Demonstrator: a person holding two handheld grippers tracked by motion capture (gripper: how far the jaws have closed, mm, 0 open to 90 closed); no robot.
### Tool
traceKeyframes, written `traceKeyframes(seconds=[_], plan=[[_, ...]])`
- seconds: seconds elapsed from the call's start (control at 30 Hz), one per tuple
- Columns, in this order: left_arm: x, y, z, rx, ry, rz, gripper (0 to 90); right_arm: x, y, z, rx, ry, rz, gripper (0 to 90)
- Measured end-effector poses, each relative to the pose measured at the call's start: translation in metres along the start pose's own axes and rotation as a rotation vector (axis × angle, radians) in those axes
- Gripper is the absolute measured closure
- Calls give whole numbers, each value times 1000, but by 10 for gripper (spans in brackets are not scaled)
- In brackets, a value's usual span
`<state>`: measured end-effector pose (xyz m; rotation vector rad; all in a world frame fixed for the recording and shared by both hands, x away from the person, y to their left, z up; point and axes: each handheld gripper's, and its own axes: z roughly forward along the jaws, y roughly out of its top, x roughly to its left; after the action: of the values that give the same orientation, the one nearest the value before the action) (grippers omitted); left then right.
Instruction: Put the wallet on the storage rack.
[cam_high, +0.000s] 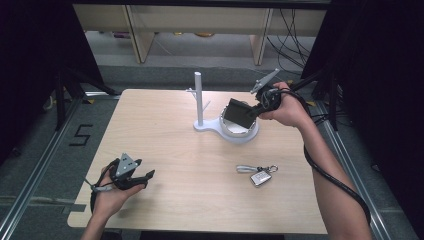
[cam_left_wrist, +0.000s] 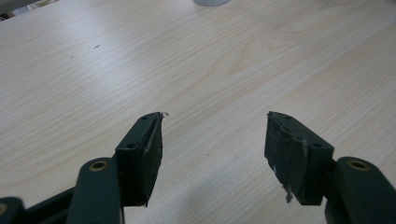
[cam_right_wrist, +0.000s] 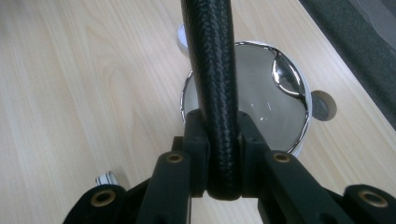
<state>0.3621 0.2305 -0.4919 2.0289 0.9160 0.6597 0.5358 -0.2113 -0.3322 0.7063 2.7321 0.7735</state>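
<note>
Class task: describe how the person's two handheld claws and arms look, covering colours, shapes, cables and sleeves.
Both claws are black, each with two flat rectangular jaw blocks on arms fixed with brass-coloured rivets. The left claw carries a grey three-cornered plate; so does the right claw. A thick black cable trails from the right claw along the forearm. Both forearms are bare, with no sleeves visible.

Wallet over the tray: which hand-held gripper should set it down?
Right. The right hand-held gripper is already shut on the black wallet right above the round tray of the white stand. The left hand-held gripper sits open at the table's near left corner.
</note>
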Motion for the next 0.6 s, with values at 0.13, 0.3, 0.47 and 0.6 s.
traceKeyframes(seconds=[0.13, 0.3, 0.47, 0.6], plan=[[-1, 0, 1, 1, -4, -1, 367, -5, -1, 7, 8, 12, 14, 788], [-1, -1, 2, 7, -6, 3, 367, -11, 0, 16, -1, 10, 21, 788], [-2, 0, 2, 4, -4, 7, 367, -12, 0, 22, 2, 7, 40, 787], [-2, 0, 3, 3, -5, 5, 367, -15, -2, 28, -5, 13, 37, 786]])
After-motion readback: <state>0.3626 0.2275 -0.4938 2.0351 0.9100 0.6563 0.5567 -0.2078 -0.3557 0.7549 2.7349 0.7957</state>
